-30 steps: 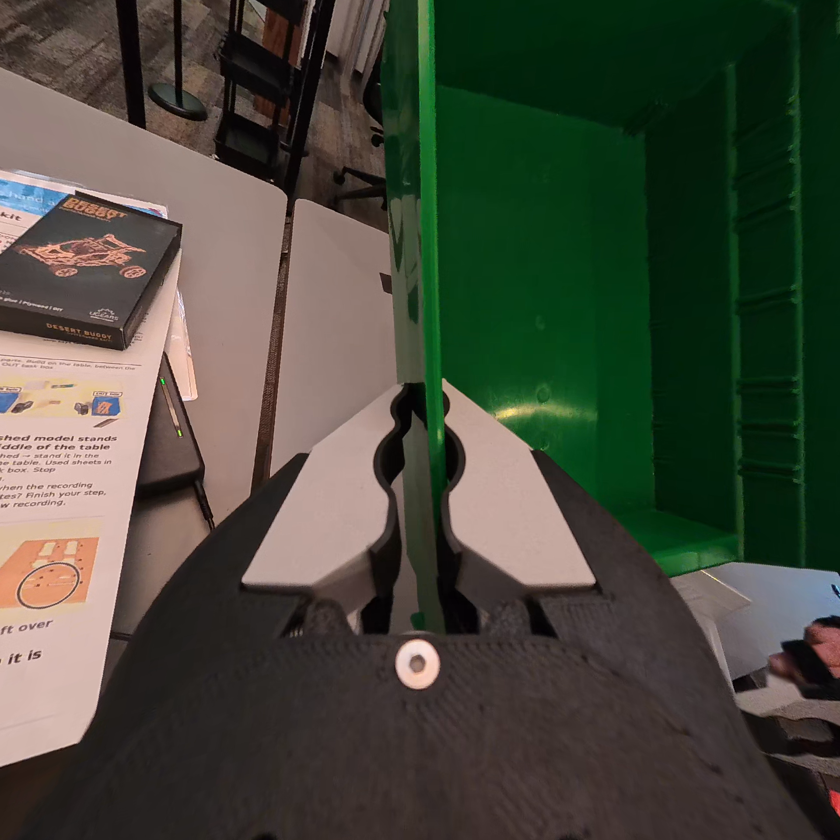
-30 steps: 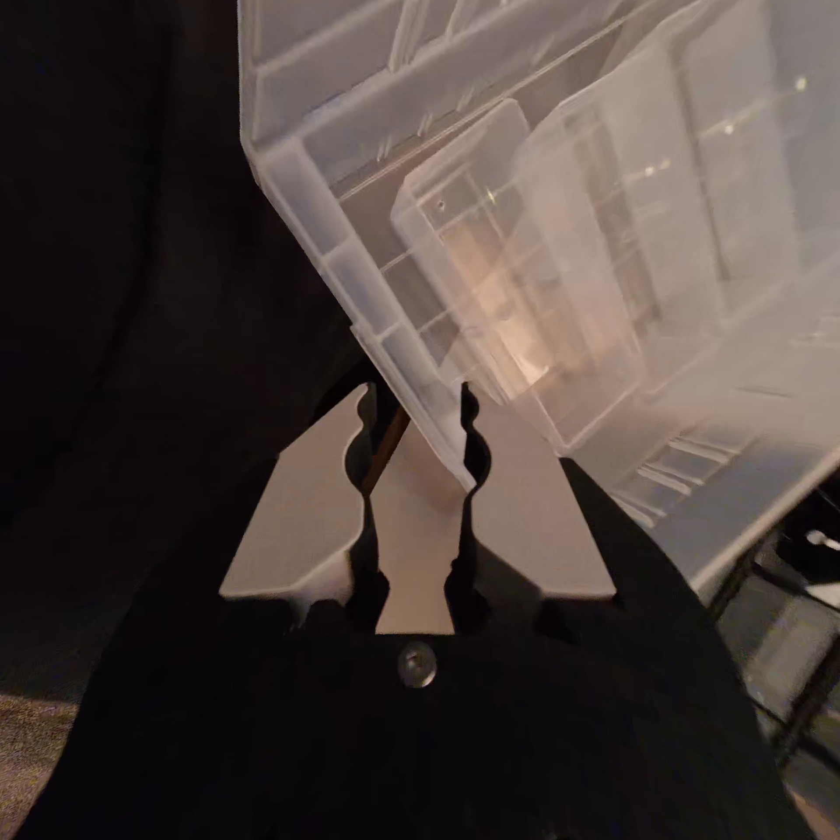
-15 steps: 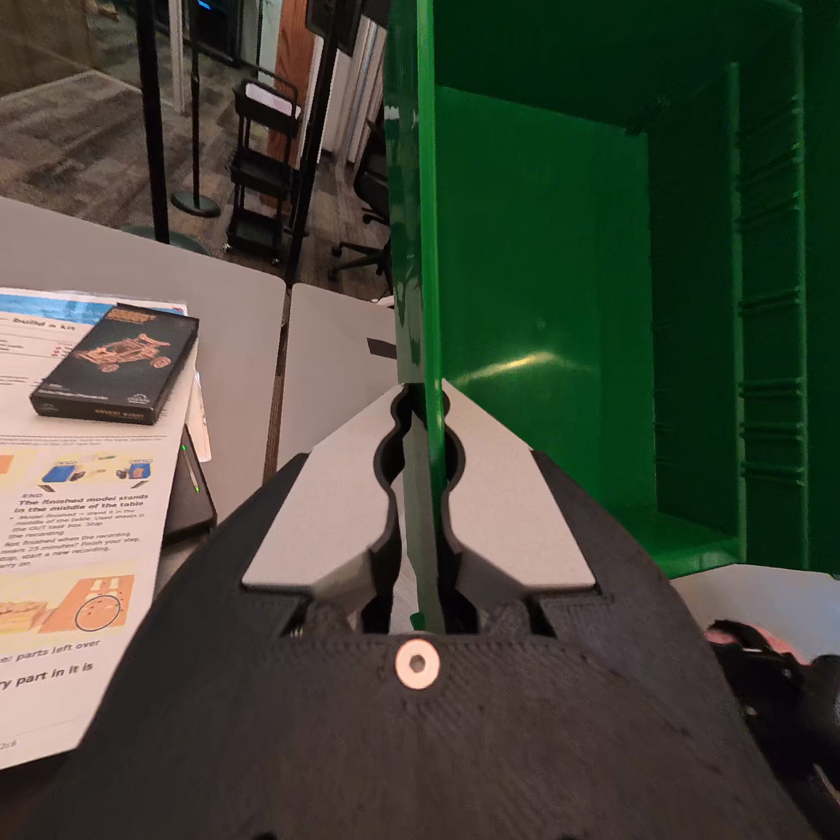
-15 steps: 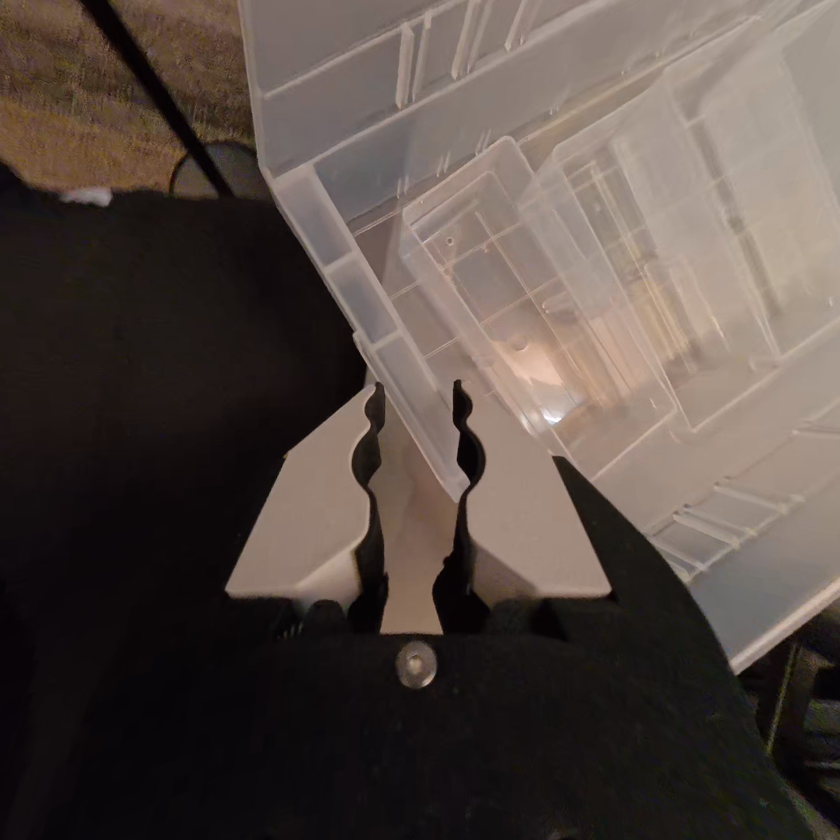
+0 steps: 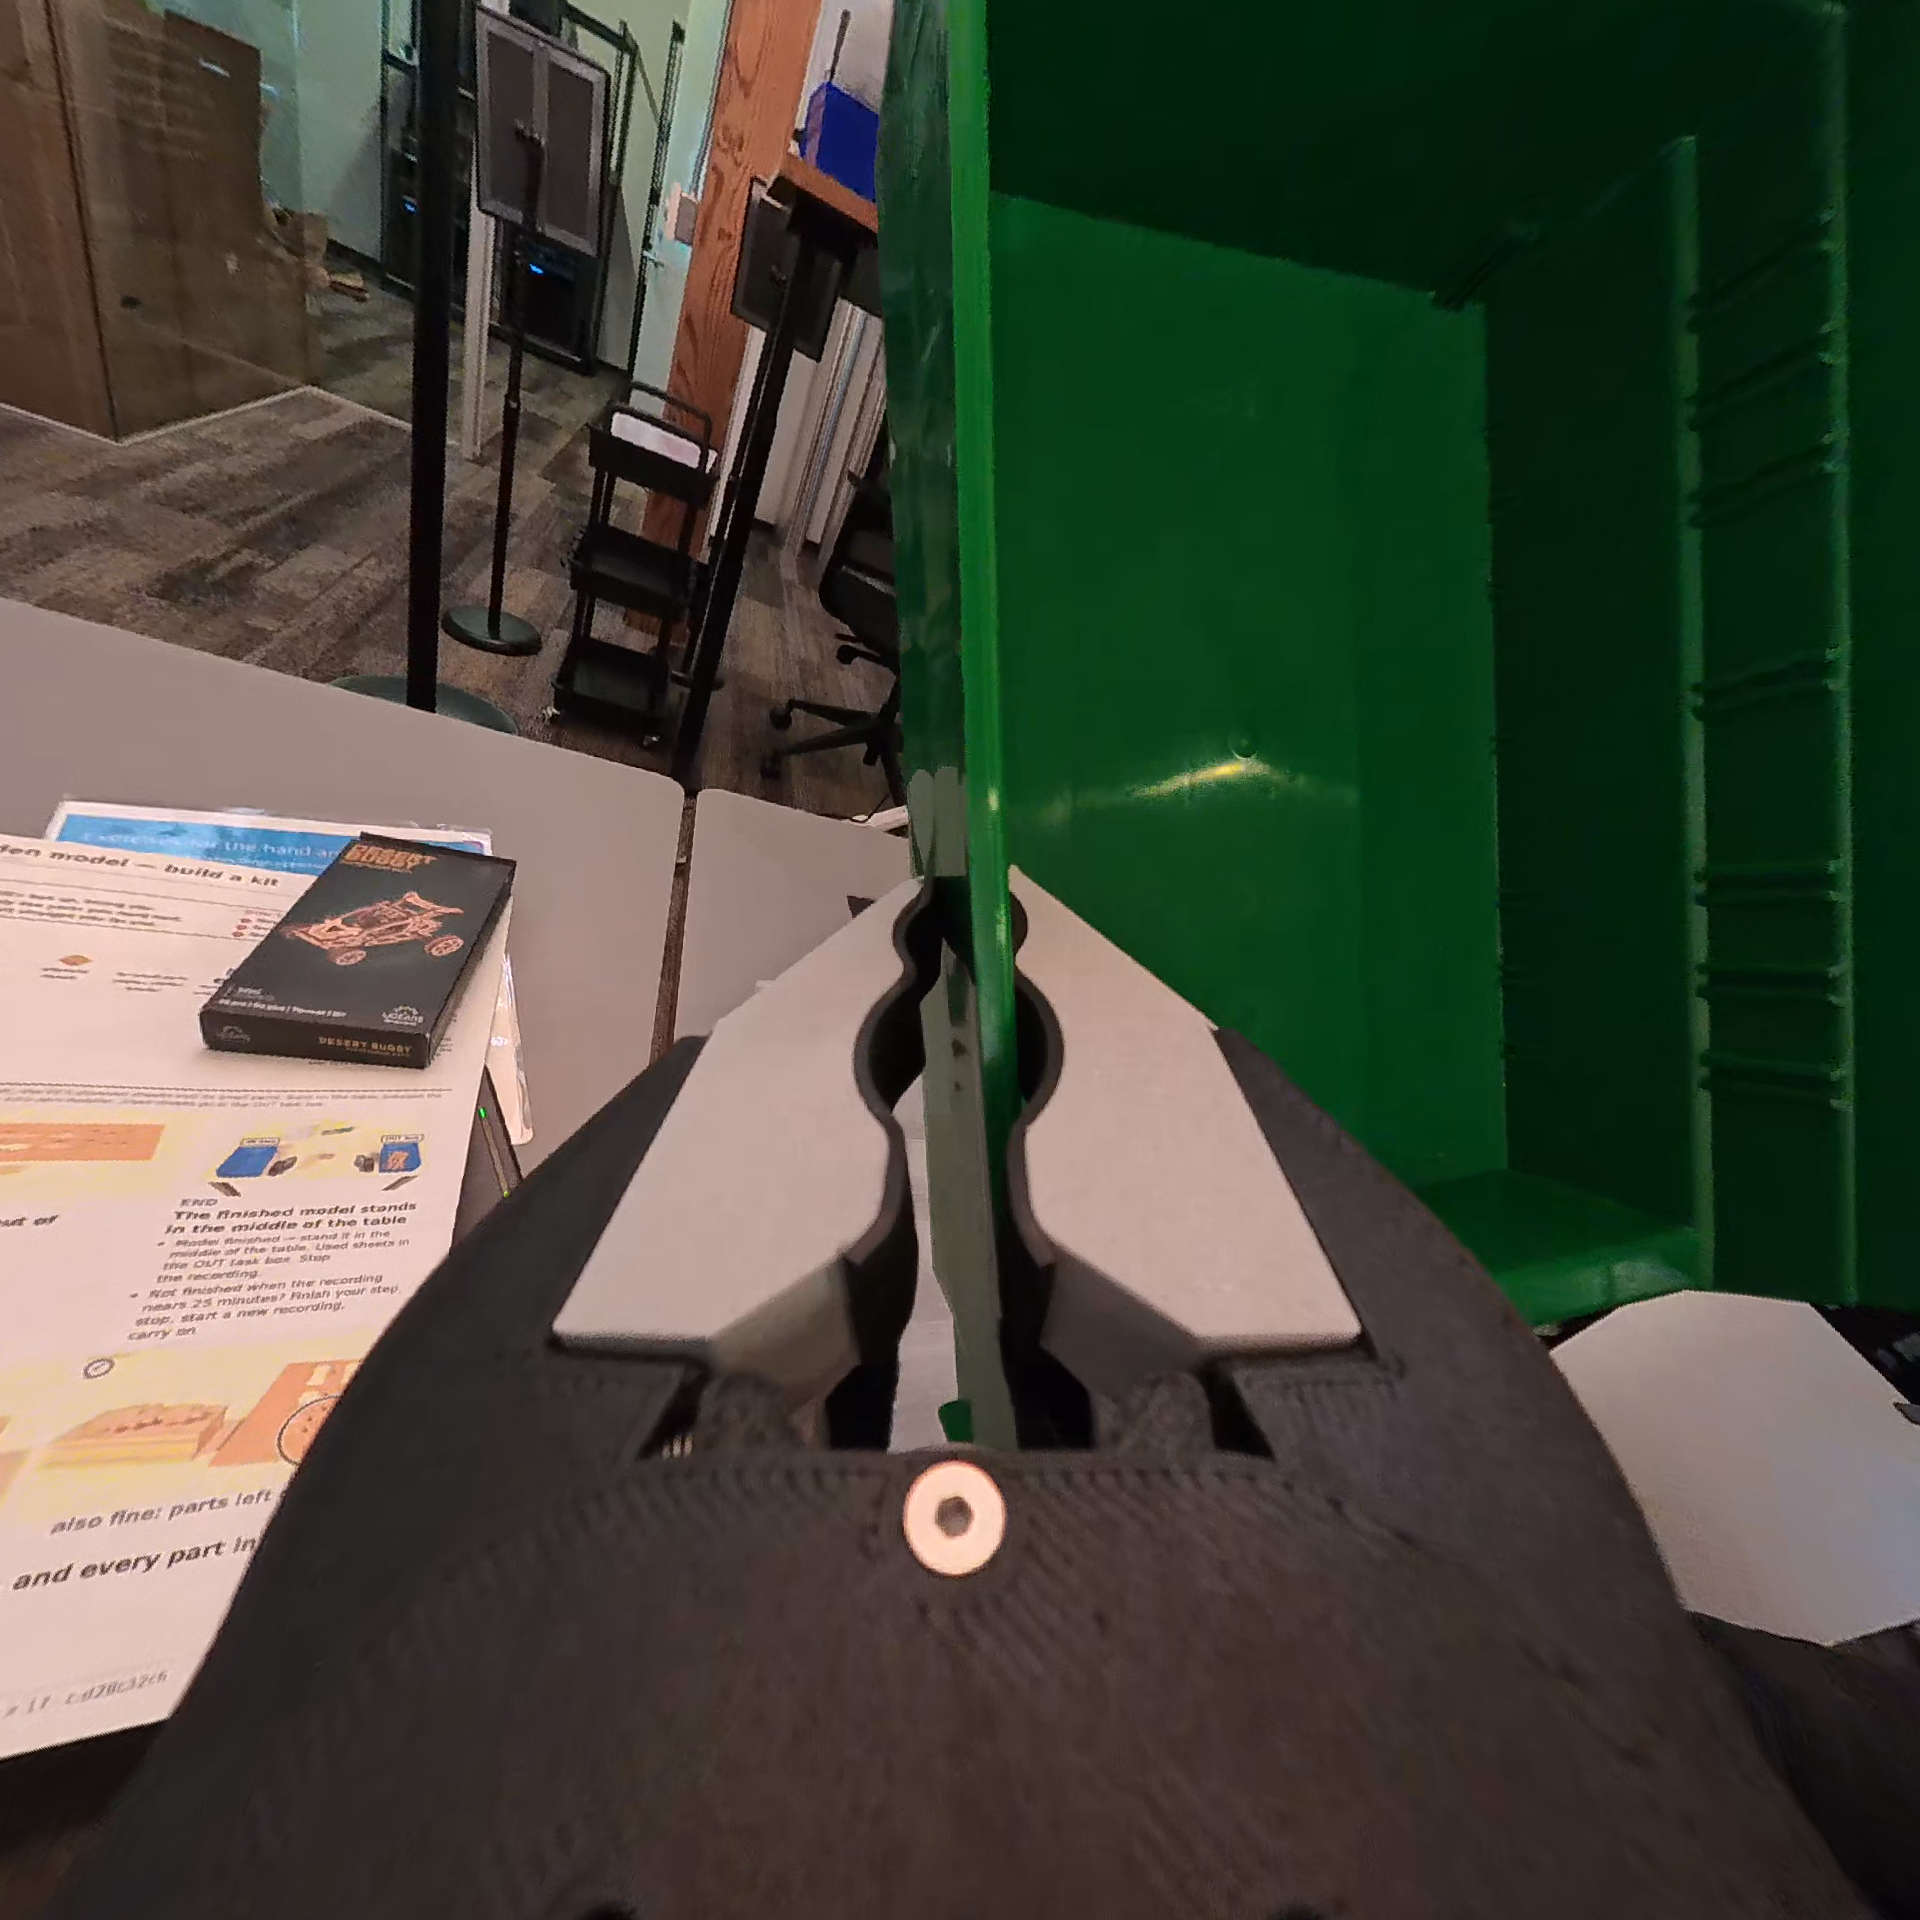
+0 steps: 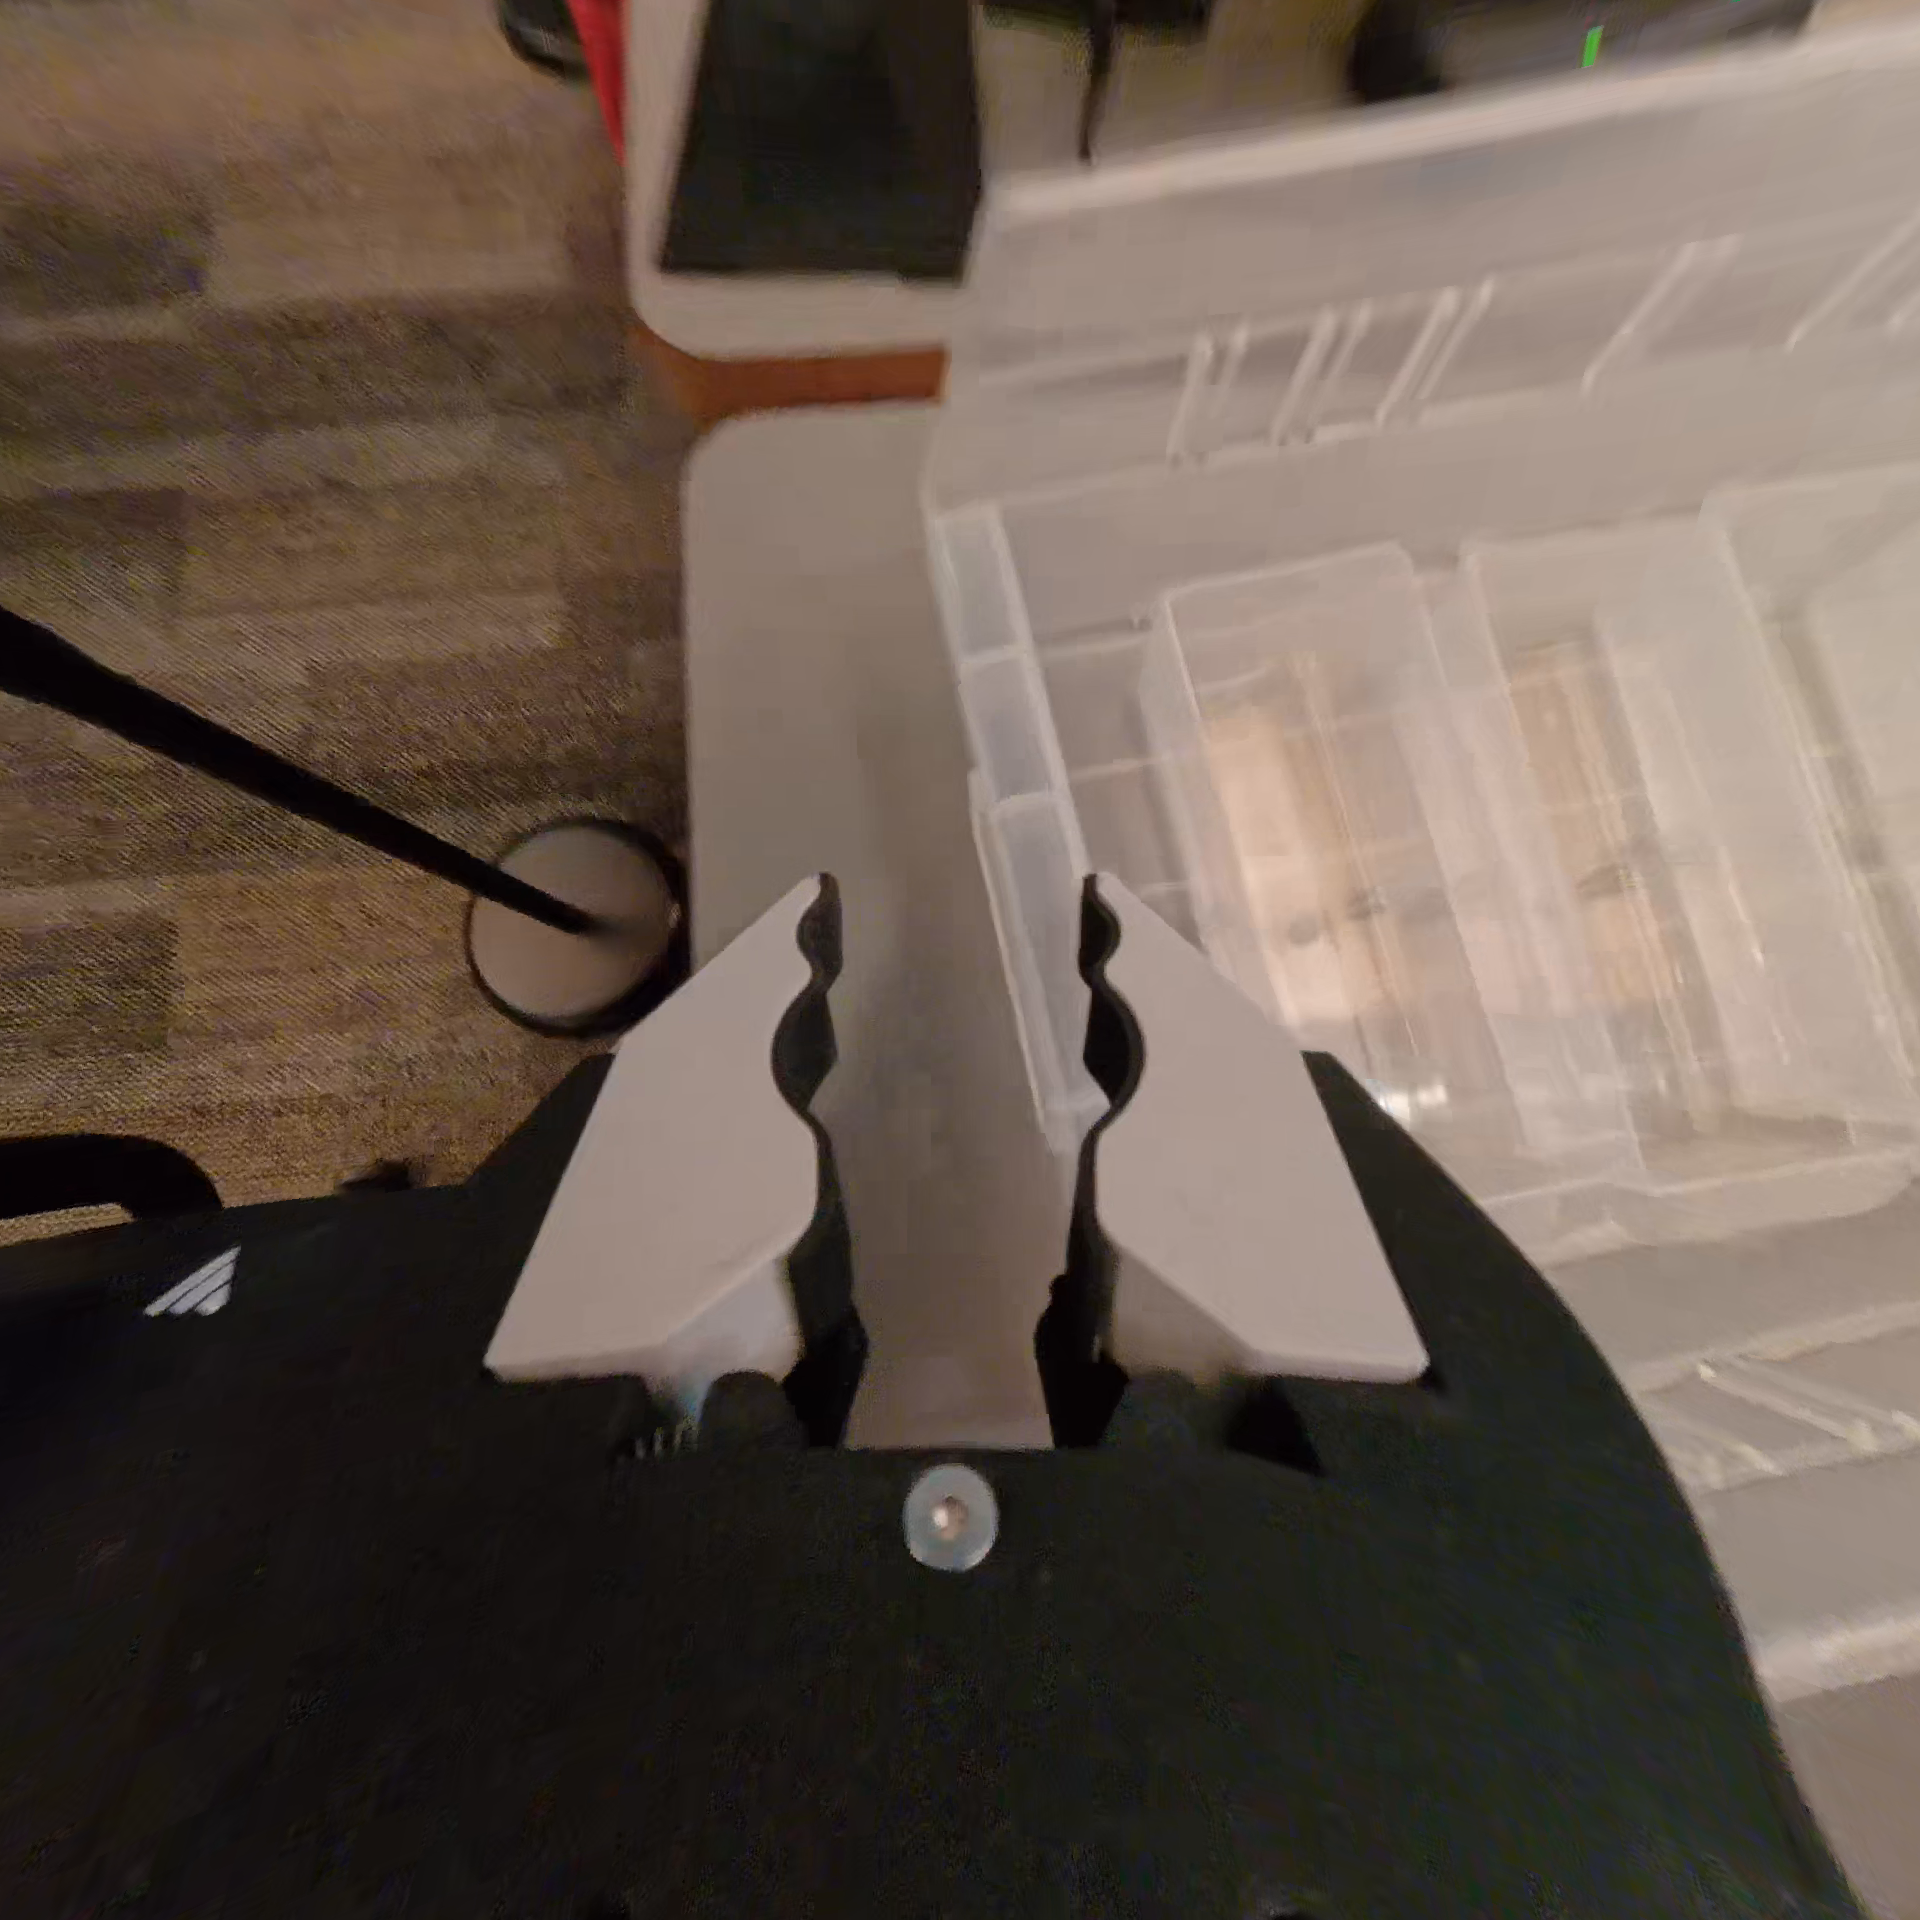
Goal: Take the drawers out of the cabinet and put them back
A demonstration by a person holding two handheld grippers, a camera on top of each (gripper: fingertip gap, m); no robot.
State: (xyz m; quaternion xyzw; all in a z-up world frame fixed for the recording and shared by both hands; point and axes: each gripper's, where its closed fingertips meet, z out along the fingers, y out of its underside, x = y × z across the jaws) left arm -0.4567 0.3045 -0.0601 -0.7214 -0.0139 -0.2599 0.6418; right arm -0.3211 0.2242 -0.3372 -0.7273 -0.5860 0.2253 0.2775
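Since the earlier frame the right tongs (image 6: 956,904) have let go of the clear cabinet's (image 6: 1455,831) edge and now stand spread and empty just beside its corner, the cabinet resting on the table (image 6: 810,644). Left tongs (image 5: 961,914) are clamped on the thin wall of the green drawer (image 5: 1247,623), held up above the table, a black box (image 5: 358,951) on paper sheets (image 5: 208,1195) beyond. Gripped by one wall only, the drawer could twist or slip.
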